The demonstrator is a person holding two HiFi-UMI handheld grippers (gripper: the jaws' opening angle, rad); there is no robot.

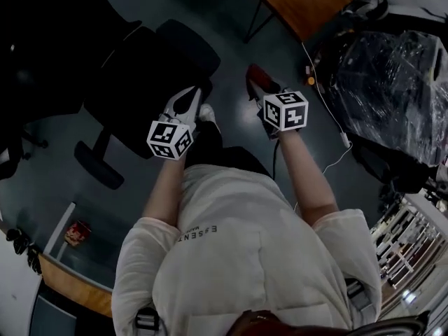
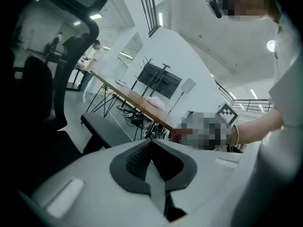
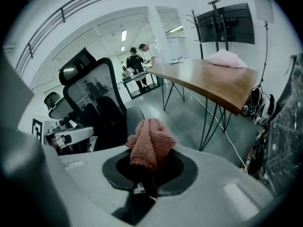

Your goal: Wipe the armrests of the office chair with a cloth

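Step in hand, as I read it: the approach. Cloth's gripped and no wiping has started. My right gripper point(image 1: 260, 89) has its jaws clamped on the pinkish-red cloth point(image 3: 150, 144), which is bunched up and sticks out past the tips, free in the air over the floor and touching nothing. My left gripper point(image 1: 187, 102) has its jaws pressed together w/ nothing between them; in the left gripper view the pads meet on a seam. The office chair point(image 1: 136, 82) stands to my left front, black, back towards the pic's left. One armrest point(image 1: 187, 44) is just ahead of both grippers and the other armrest point(image 1: 98, 165) is on the far side of the seat, lower left in the head view. The left gripper view shows a flat armrest pad point(image 2: 106, 129) ahead of the closed jaws, apart from them. In the head view the left gripper overlaps the seat edge; can't tell if it touches. Next move, imo: swing the right gripper left and down to the near armrest, lay the loose end of the cloth flat on the pad, and drag along its length w/ light pressure. The chair may roll or swivel, so the left gripper prob. needs to brace it. The wooden table point(image 3: 213, 82) is beyond the chair and not involved.
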